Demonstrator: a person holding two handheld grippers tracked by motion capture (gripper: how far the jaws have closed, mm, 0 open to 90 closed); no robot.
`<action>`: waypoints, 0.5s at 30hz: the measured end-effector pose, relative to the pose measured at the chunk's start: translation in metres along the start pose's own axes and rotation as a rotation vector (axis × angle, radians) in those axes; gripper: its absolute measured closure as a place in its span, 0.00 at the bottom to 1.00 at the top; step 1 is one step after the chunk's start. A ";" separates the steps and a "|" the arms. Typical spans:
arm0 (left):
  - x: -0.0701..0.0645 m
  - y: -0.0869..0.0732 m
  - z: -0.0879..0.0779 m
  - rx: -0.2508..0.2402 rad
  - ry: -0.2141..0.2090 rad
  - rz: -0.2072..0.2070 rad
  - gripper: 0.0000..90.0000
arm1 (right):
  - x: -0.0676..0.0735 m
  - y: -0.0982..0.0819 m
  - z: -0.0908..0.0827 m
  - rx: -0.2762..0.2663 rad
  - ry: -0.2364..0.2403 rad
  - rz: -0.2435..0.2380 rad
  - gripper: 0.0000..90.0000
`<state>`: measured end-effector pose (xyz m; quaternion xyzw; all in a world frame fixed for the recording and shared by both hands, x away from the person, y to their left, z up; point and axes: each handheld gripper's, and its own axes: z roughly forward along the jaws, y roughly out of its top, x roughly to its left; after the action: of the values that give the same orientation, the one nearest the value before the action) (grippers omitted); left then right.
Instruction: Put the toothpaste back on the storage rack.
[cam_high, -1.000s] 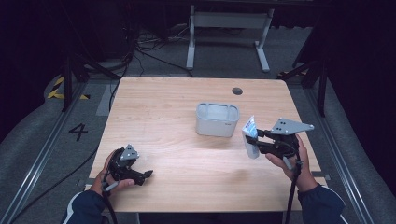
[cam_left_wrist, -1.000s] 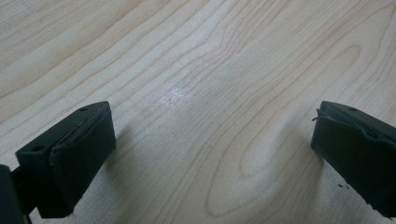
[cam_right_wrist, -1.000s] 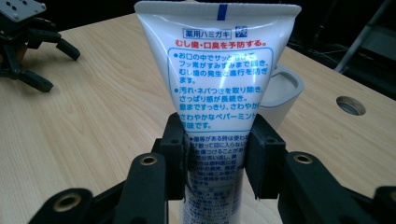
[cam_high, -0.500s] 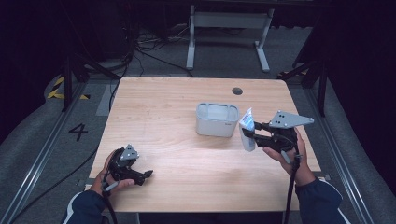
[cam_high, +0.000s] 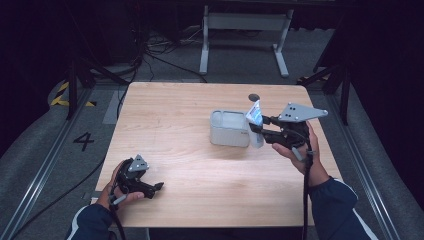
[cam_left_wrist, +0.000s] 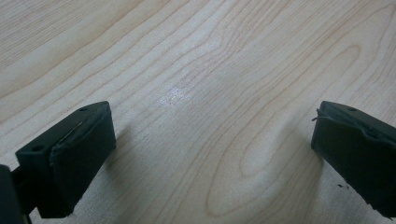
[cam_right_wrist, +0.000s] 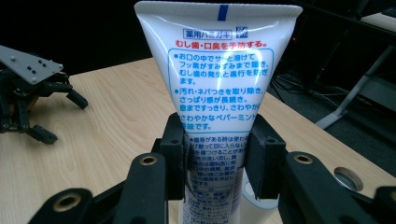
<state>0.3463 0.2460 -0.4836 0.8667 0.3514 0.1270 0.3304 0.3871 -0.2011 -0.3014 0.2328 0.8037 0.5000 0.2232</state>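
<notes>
Two grippers are seen over the wooden table (cam_high: 200, 100). The right gripper (cam_high: 256, 131) is clamped on a white tube (cam_high: 255, 120), and in the right gripper view the black pads (cam_right_wrist: 176, 154) are pressed against both sides of the tube (cam_right_wrist: 217, 84) below its printed panel, with the flat crimped end pointing up and the cap end low. In the high view the tube is held upright, tilted slightly, just beside the right wall of the grey bin (cam_high: 229, 131), with its lower end near the bin's right corner; whether tube and bin are touching cannot be told.

Against the picture from a second ago, the tube has been carried up and toward the bin: it was then held lower and farther to the right, apart from the bin, and is now seen close against the bin's side. The right hand (cam_high: 295, 147) has been shifted the same way. The grip on the tube is unchanged.

The left gripper (cam_high: 152, 187) is held near the table's front left corner, where it was also seen a second ago. In the left gripper view its jaws are spread wide over bare wood (cam_left_wrist: 201, 93), with nothing between them. The bin has not been moved.
</notes>
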 end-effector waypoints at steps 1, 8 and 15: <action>0.000 0.000 0.000 0.000 0.000 0.000 0.00 | -0.001 0.001 0.002 -0.003 0.002 0.003 0.72; 0.000 0.000 0.000 0.000 0.000 0.000 0.00 | -0.006 0.014 0.012 -0.025 -0.001 -0.003 0.72; 0.000 0.000 0.000 0.000 0.000 0.001 0.00 | -0.012 0.026 0.021 -0.039 0.002 -0.002 0.72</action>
<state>0.3463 0.2460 -0.4836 0.8668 0.3512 0.1271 0.3304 0.4130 -0.1836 -0.2848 0.2272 0.7944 0.5154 0.2274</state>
